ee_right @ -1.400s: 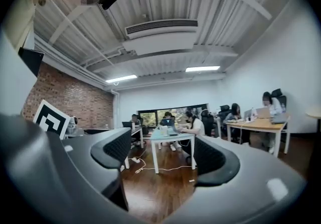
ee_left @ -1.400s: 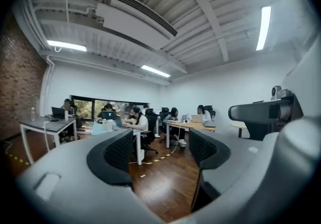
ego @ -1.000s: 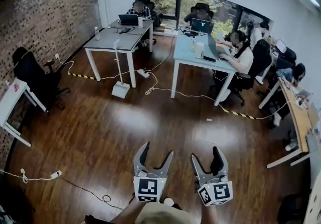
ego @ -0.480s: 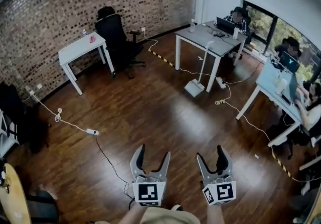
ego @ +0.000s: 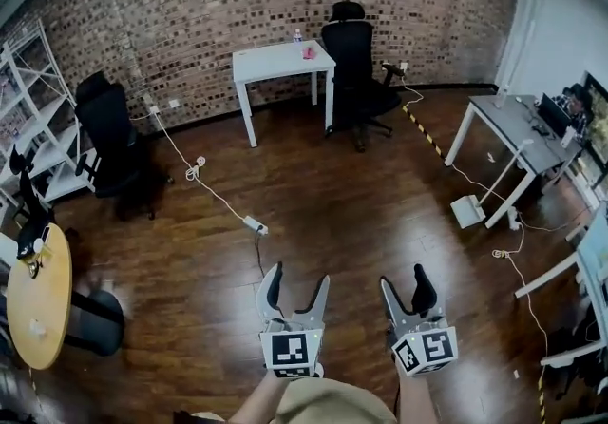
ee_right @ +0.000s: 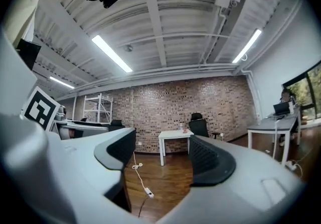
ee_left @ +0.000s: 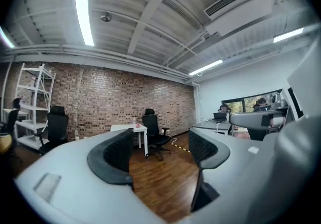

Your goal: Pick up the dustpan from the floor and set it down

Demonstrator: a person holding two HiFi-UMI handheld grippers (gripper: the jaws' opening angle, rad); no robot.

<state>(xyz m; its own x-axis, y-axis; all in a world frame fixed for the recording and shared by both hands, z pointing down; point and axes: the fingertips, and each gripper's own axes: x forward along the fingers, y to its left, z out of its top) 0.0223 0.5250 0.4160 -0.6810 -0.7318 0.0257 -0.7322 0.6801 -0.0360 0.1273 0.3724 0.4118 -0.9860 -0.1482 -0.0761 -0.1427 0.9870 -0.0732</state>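
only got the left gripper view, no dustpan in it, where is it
observer: head view shows the dustpan on the floor at far right, by the grey desk, long handle slanting up toward it.
operator: right gripper carrying anything
observer: no, the right gripper has its jaws apart, just closing a little, only floor between them.
operator: anything on the floor near me
observer: a white power strip on its cable, ahead of the left gripper.
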